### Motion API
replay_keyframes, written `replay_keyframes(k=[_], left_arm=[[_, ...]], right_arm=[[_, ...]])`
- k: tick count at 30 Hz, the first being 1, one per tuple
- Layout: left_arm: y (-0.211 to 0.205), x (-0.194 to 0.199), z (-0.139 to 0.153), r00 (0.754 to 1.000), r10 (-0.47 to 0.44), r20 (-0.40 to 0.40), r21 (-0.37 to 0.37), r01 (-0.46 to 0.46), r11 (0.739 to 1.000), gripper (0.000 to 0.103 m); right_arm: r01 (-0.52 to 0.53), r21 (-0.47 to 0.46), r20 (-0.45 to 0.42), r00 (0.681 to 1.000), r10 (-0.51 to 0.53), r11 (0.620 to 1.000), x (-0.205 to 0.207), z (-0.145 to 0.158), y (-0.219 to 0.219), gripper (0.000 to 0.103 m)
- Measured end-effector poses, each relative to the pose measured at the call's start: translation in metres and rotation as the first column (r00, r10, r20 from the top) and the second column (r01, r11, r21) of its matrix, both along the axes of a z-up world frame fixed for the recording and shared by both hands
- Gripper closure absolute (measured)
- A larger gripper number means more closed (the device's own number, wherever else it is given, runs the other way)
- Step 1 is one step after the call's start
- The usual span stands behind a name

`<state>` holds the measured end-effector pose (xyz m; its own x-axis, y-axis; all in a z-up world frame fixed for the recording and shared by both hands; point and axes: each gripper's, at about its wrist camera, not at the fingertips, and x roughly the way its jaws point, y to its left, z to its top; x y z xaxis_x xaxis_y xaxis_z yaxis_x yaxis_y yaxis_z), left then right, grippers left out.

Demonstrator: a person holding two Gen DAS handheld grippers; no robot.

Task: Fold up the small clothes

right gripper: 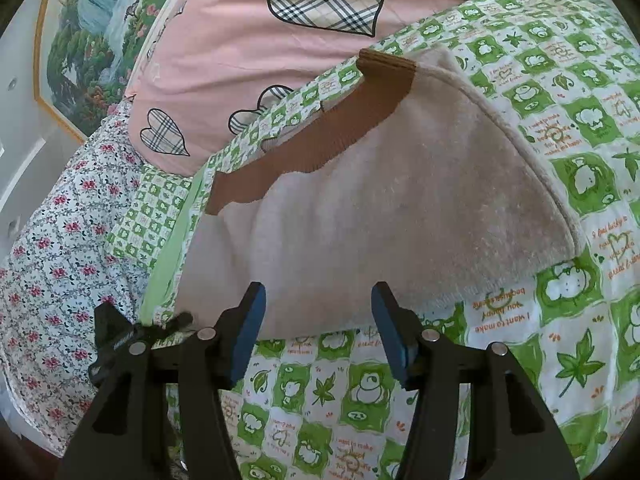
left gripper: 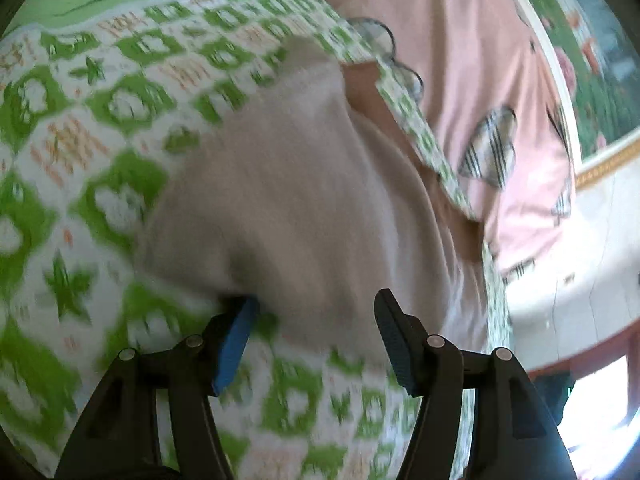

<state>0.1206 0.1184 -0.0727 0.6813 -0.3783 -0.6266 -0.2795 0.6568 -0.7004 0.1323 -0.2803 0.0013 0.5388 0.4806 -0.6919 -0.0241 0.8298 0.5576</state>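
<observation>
A small beige fleece garment (right gripper: 380, 200) with a brown ribbed band (right gripper: 320, 136) lies folded on the green and white patterned sheet (right gripper: 560, 340). My right gripper (right gripper: 318, 304) is open, its jaws wide apart at the garment's near edge, holding nothing. In the blurred left wrist view the same beige garment (left gripper: 300, 200) fills the middle. My left gripper (left gripper: 316, 308) is open with its jaws on either side of the garment's near edge, the left fingertip (left gripper: 244, 312) touching the cloth.
A pink quilt with plaid hearts (right gripper: 280, 40) lies behind the garment. A floral sheet (right gripper: 60, 240) covers the left side. A framed landscape picture (right gripper: 88, 40) hangs on the wall. The bed edge and floor show at right (left gripper: 580, 300) in the left wrist view.
</observation>
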Motion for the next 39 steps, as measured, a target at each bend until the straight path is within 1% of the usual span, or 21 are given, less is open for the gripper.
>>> replay_keyframes(k=[3, 6, 9, 11, 12, 13, 14, 16, 18, 21, 22, 23, 25, 26, 28, 29, 30, 31, 32, 35, 39], left_arm=[[0.013, 0.015, -0.004, 0.999, 0.038, 0.014, -0.034, -0.038, 0.999, 0.041], [0.017, 0.030, -0.003, 0.998, 0.061, 0.023, -0.005, -0.061, 0.998, 0.041], [0.019, 0.042, -0.001, 0.997, 0.077, 0.028, 0.009, -0.078, 0.997, 0.044], [0.017, 0.050, 0.003, 0.996, 0.078, 0.031, 0.027, -0.079, 0.997, 0.059], [0.015, 0.053, 0.006, 0.997, 0.071, 0.036, 0.036, -0.072, 0.997, 0.073], [0.013, 0.056, 0.011, 0.997, 0.058, 0.048, 0.052, -0.060, 0.997, 0.081], [0.010, 0.057, 0.017, 0.997, 0.052, 0.059, 0.081, -0.056, 0.995, 0.081], [0.001, 0.056, 0.035, 0.995, 0.026, 0.093, 0.147, -0.039, 0.988, 0.086], [-0.018, 0.057, 0.058, 0.991, -0.029, 0.128, 0.224, -0.001, 0.975, 0.088], [-0.052, 0.058, 0.086, 0.976, -0.124, 0.176, 0.292, 0.069, 0.954, 0.090], [-0.067, 0.059, 0.093, 0.967, -0.165, 0.193, 0.313, 0.099, 0.945, 0.091], [-0.090, 0.061, 0.102, 0.952, -0.226, 0.208, 0.342, 0.146, 0.928, 0.092], [-0.119, 0.062, 0.108, 0.927, -0.306, 0.217, 0.373, 0.210, 0.904, 0.095], [-0.137, 0.065, 0.107, 0.913, -0.348, 0.215, 0.391, 0.246, 0.887, 0.095], [-0.163, 0.069, 0.100, 0.894, -0.404, 0.193, 0.430, 0.293, 0.854, 0.095], [-0.176, 0.074, 0.093, 0.887, -0.428, 0.173, 0.442, 0.318, 0.839, 0.095], [-0.183, 0.077, 0.087, 0.883, -0.443, 0.156, 0.443, 0.338, 0.830, 0.095], [-0.190, 0.080, 0.081, 0.879, -0.455, 0.141, 0.443, 0.355, 0.823, 0.095], [-0.196, 0.082, 0.074, 0.874, -0.469, 0.128, 0.450, 0.370, 0.813, 0.095], [-0.200, 0.083, 0.065, 0.867, -0.486, 0.111, 0.465, 0.387, 0.796, 0.095], [-0.196, 0.084, 0.064, 0.861, -0.497, 0.111, 0.465, 0.397, 0.791, 0.095]], right_arm=[[0.002, 0.007, 0.001, 1.000, -0.002, 1.000, 0.001, 0.001, 0.000, 0.046], [0.004, 0.015, 0.000, 1.000, -0.004, 1.000, 0.005, 0.000, -0.001, 0.046], [0.003, 0.021, 0.000, 1.000, -0.003, 1.000, 0.012, -0.001, -0.003, 0.046], [0.005, 0.022, 0.000, 1.000, -0.005, 1.000, 0.020, -0.001, -0.006, 0.046], [0.003, 0.022, 0.000, 1.000, -0.003, 1.000, 0.024, -0.001, -0.007, 0.046], [0.002, 0.021, 0.001, 1.000, -0.002, 1.000, 0.029, -0.001, -0.008, 0.046], [-0.001, 0.018, 0.001, 1.000, 0.001, 1.000, 0.035, 0.000, -0.011, 0.046], [-0.006, 0.018, 0.006, 1.000, 0.005, 1.000, 0.044, 0.003, -0.015, 0.046], [-0.013, 0.017, 0.015, 1.000, 0.012, 1.000, 0.054, 0.008, -0.020, 0.046], [-0.027, 0.031, 0.009, 1.000, 0.027, 0.999, 0.067, 0.014, -0.028, 0.046], [-0.034, 0.047, -0.002, 0.999, 0.034, 0.998, 0.072, 0.015, -0.031, 0.046], [-0.042, 0.063, -0.007, 0.999, 0.043, 0.997, 0.076, 0.016, -0.033, 0.046], [-0.059, 0.074, -0.021, 0.998, 0.061, 0.995, 0.086, 0.018, -0.037, 0.046], [-0.071, 0.081, -0.029, 0.997, 0.073, 0.994, 0.091, 0.019, -0.038, 0.046], [-0.094, 0.151, -0.038, 0.994, 0.101, 0.984, 0.101, 0.018, -0.040, 0.045], [-0.113, 0.214, -0.050, 0.991, 0.126, 0.970, 0.108, 0.014, -0.040, 0.038], [-0.127, 0.248, -0.062, 0.987, 0.147, 0.960, 0.114, 0.011, -0.038, 0.034], [-0.139, 0.265, -0.073, 0.984, 0.163, 0.954, 0.119, 0.008, -0.035, 0.029], [-0.152, 0.265, -0.082, 0.980, 0.179, 0.952, 0.125, 0.004, -0.029, 0.029], [-0.183, 0.271, -0.125, 0.967, 0.223, 0.945, 0.143, -0.009, -0.009, 0.029], [-0.271, 0.312, -0.138, 0.935, 0.325, 0.911, 0.169, -0.023, 0.034, 0.029]])
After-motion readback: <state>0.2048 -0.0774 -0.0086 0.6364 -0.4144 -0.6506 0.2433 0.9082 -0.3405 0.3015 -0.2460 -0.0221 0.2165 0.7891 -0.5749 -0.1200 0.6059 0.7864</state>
